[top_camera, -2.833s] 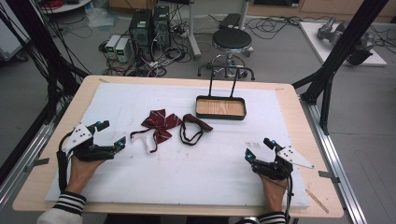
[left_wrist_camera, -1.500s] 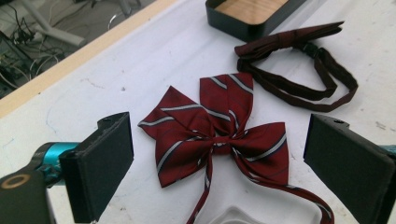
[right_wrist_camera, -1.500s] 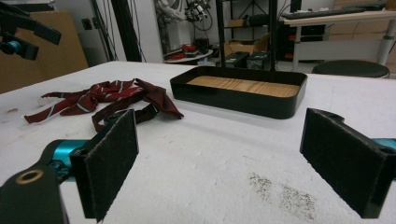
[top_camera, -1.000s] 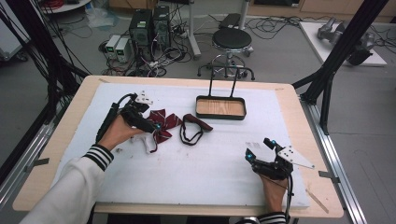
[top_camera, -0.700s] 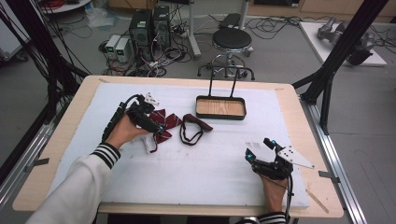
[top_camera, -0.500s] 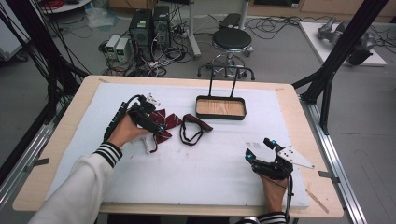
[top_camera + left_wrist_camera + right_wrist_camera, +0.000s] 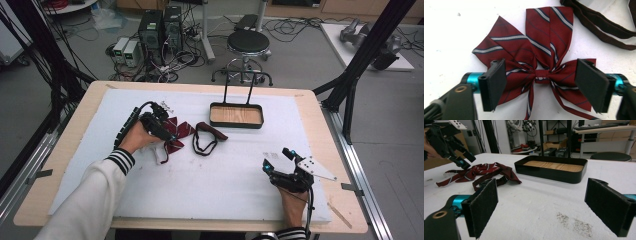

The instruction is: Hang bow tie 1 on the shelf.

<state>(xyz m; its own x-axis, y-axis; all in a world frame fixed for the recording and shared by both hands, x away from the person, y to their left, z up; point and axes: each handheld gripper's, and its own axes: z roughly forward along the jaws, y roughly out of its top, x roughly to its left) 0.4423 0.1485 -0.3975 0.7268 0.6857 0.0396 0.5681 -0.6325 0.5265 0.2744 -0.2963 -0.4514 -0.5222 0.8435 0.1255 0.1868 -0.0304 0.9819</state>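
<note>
Now the left gripper point(image 7: 541, 82) is held spread directly over the striped bow tie point(image 7: 536, 57) at the table's far left, its 2 jaws flanking the knot along the bow's long axis, while the right gripper point(image 7: 279, 161), also spread, is rested well apart.

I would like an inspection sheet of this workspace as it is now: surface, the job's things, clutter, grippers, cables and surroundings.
Surface: white foam sheet on a wooden table, with a faint grey smudge.
Job's things: dark red striped fabric bow tie lies flat; its dark brown strap is beside it.
Clutter: black tray with wooden floor stands apart, nothing seen inside.
Grippers: left gripper open, jaws either side of the bow's knot; right gripper open, holds nothing, near the table's front edge.
Cables: a black cable trails from each gripper.
Surroundings: round black stool, computer cases and loose wires on the floor.
</note>
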